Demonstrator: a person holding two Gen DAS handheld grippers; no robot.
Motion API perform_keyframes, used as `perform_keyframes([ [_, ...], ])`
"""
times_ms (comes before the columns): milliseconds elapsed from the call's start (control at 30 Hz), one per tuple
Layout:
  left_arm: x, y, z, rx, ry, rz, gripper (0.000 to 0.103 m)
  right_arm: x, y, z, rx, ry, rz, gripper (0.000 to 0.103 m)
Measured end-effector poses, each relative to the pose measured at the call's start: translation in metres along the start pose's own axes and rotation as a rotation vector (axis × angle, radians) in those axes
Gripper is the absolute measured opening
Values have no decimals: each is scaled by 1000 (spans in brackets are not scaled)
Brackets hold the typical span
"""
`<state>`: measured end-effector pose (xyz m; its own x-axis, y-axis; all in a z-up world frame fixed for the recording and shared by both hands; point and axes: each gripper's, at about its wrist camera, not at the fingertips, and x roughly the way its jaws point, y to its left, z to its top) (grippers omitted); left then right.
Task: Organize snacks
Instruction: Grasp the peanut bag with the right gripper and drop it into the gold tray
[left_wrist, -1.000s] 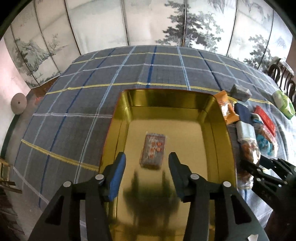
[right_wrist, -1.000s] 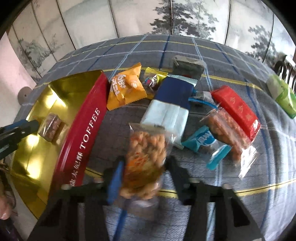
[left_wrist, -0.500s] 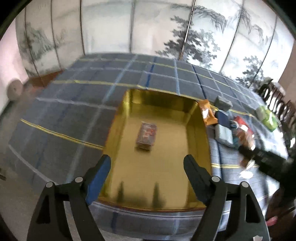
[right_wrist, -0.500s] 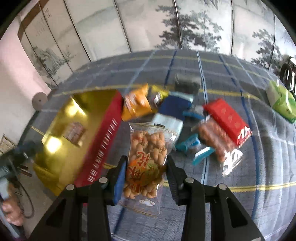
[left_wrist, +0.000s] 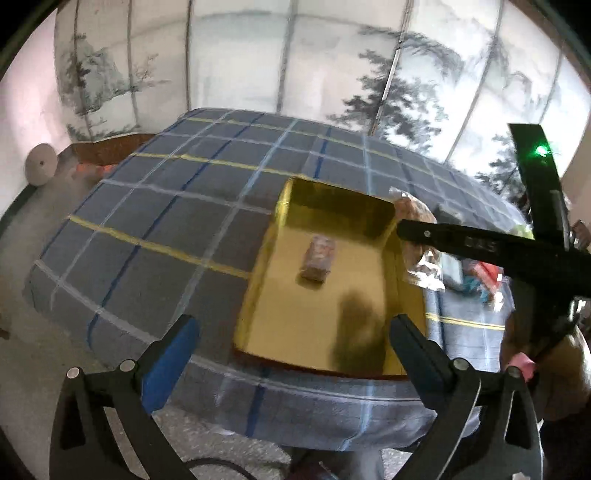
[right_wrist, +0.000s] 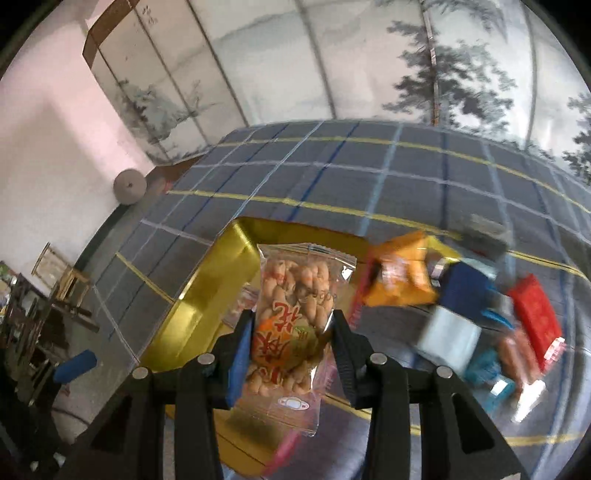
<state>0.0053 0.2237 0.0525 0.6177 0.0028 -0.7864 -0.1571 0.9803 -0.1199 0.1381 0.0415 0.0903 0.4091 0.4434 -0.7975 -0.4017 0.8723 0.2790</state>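
Our right hand-held gripper (right_wrist: 291, 347) squeezes the peanut bag (right_wrist: 295, 325) above the gold tin (left_wrist: 332, 314). Our left hand-held gripper (left_wrist: 291, 350) is opening, empty. The slippery bag might slide out.

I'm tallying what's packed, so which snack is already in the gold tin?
The small brown packet, lying alone on the tin floor; the rest sit on the cloth or in the right gripper.

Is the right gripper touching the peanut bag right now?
Touching. The right wrist view shows the right gripper shut on the peanut bag, both fingers pressed against its sides, lifting it above the gold tin.
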Motion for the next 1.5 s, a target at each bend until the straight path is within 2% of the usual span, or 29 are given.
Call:
perform_keyframes([
  [133, 0, 9, 2, 8, -9, 49, 102, 32, 11, 13, -29, 50, -19, 41],
  [233, -1, 14, 2, 10, -16, 51, 102, 52, 14, 21, -32, 84, -26, 41],
  [367, 0, 18, 4, 1, -14, 58, 101, 70, 17, 25, -48, 121, -46, 41],
  [600, 2, 18, 6, 34, -32, 118, 101, 92, 17, 26, -52, 151, -78, 41],
  [967, 8, 19, 6, 61, -18, 158, 101, 105, 15, 29, -58, 156, -127, 41],
  [1500, 15, 13, 1, 104, -5, 196, 101, 98, 24, 32, -75, 114, -113, 42],
])
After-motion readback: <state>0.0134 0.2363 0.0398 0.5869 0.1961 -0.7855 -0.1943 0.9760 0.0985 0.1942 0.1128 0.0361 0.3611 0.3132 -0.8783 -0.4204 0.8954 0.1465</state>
